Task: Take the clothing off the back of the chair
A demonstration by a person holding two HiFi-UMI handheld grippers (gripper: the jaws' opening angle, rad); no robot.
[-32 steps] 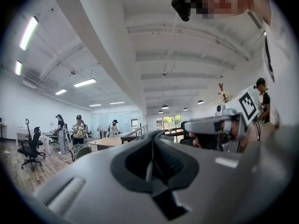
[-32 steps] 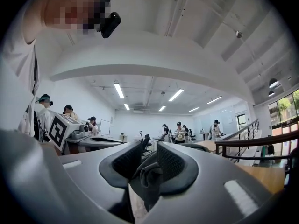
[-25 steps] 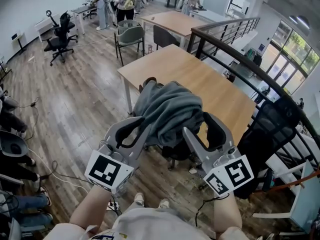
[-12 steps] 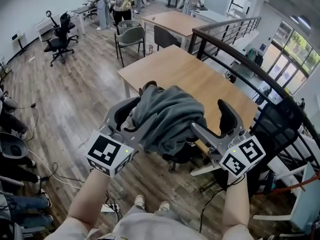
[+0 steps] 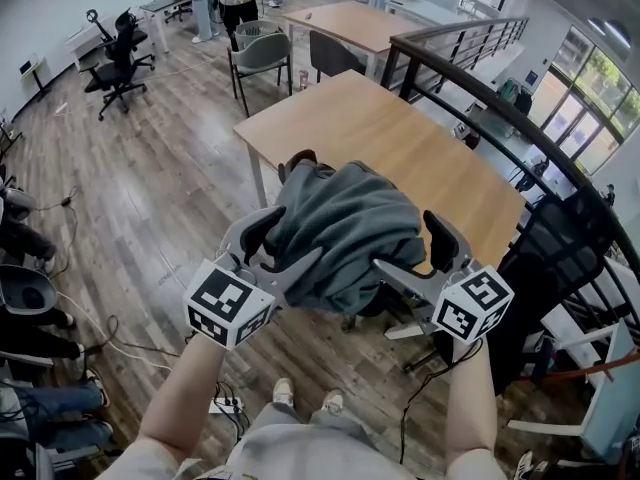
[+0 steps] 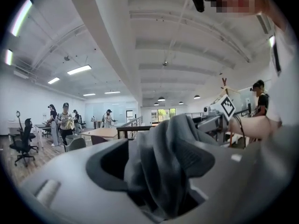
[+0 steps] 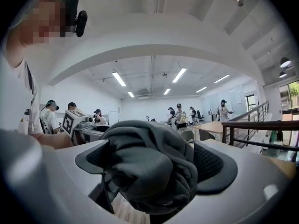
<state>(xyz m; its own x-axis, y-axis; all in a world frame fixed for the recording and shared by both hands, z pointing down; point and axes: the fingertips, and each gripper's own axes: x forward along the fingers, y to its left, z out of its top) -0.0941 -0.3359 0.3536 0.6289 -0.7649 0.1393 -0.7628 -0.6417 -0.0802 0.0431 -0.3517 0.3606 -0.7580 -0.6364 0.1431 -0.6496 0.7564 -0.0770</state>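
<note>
Left tongs [image 5: 280, 250], right tongs [image 5: 412, 255]: both opening, grey clothing [image 5: 350, 223] bunched loose between them, above chair [image 5: 368, 308] beside desk [image 5: 400, 138]. Risk: unpinched cloth slides off, drops to floor [image 5: 150, 218]

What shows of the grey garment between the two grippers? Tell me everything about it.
The grey garment is soft, thick-looking cloth. It is bunched in deep folds and draped in a heap over a chair, of which only dark parts show beneath. It sits in front of a wooden table. Folds of it lie between the opening jaws of the left gripper and of the right gripper.
</note>
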